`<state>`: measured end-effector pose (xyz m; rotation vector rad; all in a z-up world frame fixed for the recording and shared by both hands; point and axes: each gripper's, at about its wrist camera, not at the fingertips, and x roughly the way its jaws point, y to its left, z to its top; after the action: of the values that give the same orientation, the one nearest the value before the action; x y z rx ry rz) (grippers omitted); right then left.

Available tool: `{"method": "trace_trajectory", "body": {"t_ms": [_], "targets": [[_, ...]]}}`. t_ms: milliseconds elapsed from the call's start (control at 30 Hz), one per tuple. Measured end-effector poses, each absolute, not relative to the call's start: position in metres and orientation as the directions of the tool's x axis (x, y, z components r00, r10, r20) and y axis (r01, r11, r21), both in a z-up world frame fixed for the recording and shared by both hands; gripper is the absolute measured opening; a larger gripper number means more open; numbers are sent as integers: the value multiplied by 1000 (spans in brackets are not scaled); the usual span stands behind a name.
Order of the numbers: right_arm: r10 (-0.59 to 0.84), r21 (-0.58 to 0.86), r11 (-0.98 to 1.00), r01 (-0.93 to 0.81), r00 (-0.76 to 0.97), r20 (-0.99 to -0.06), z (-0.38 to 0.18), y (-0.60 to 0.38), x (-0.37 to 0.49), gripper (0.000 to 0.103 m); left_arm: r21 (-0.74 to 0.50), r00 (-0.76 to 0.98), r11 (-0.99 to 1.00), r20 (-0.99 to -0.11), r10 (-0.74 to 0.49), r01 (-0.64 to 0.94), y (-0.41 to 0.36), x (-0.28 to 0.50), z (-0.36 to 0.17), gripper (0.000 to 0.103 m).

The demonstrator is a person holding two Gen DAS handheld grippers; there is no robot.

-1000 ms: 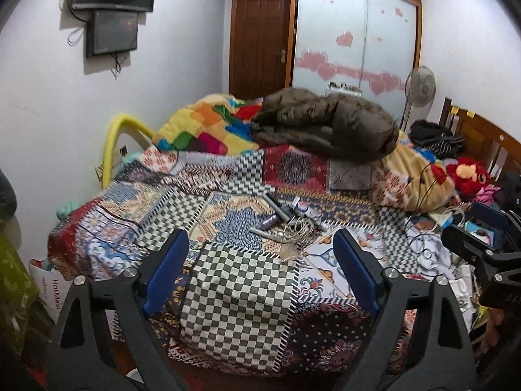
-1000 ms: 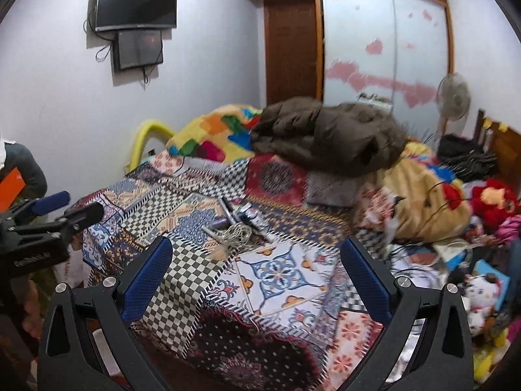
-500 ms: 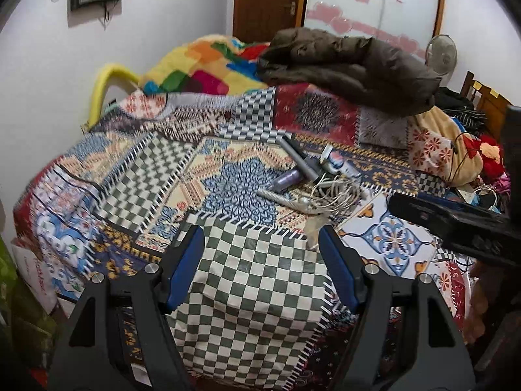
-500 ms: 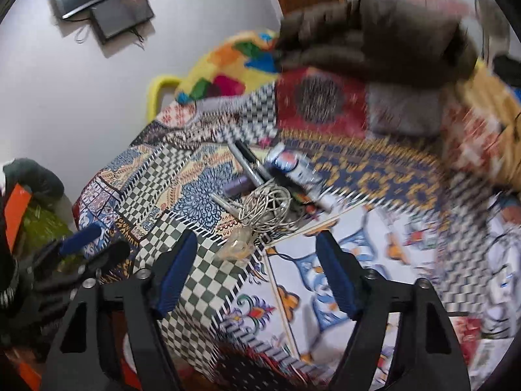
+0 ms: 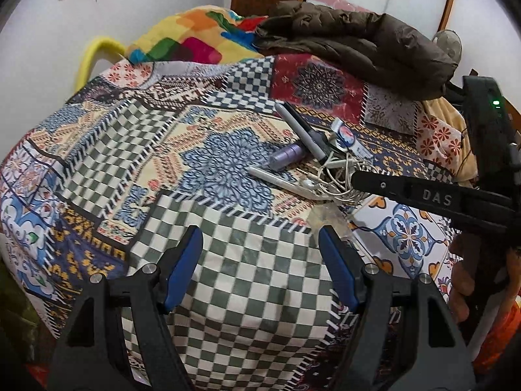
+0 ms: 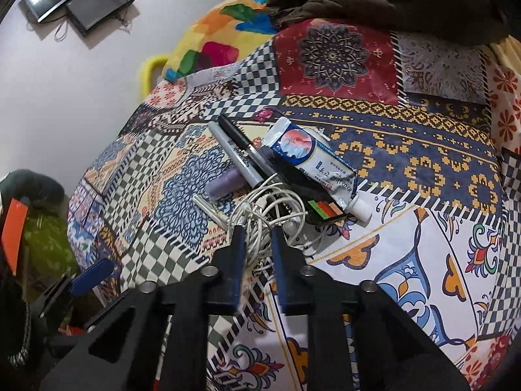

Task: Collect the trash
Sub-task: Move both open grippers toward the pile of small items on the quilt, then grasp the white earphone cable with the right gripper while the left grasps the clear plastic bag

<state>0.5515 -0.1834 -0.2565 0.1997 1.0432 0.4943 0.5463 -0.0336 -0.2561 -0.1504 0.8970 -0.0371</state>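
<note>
A small pile lies on the patterned bedspread (image 5: 228, 293): a tangle of white cable (image 6: 270, 208), a white tube (image 6: 316, 159) with a blue picture, two markers (image 6: 237, 153), a purple cap (image 6: 224, 182) and a crumpled clear wrapper (image 5: 325, 215). My right gripper (image 6: 255, 231) hangs over the near edge of the cable tangle, its jaws narrowed around the cable strands. It shows in the left wrist view as a black arm (image 5: 433, 198). My left gripper (image 5: 260, 238) is open and empty above the checked patch, left of the wrapper.
A brown jacket (image 5: 358, 36) and a multicoloured quilt (image 5: 185, 39) lie at the far end of the bed. A yellow rail (image 5: 94, 52) stands by the left wall. A fan (image 5: 449, 40) stands at the back right.
Both grippers have moved in towards the pile on the bed. The right gripper's jaws have gone from wide open to nearly shut around the white cable.
</note>
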Motion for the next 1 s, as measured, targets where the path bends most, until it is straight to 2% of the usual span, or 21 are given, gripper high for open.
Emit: {"method": "trace_trajectory", "body": {"t_ms": [233,433,733,900,967,1000], "targets": [[459,334,882,-331,452,-765,-237,-205,532,8,-165,605,986,-784,-139,13,-51,553,-257,73],[419,312,905,-289,474,-774,-239,-228,528,8,-186,560,980,-805,-194,72,-75,560,-272,73],[384,321,923,-210,475,-792,-251,-267,522,7,-81,523,990,-842,-131,118,-99,563,-304,72],[358,294,933,-207,478,-802,-254,-276,513,7,-79,540,992,-833,-119,98,-98,565,-307,60],[355,286,934,-214,477,-804,-254,-277,509,7,-73,544,991,-831,-121,110,-101,568,-306,38],[354,283,934,-217,477,-804,-253,-277,509,7,-68,542,991,-832,-120,114,-103,569,-305,34]]}}
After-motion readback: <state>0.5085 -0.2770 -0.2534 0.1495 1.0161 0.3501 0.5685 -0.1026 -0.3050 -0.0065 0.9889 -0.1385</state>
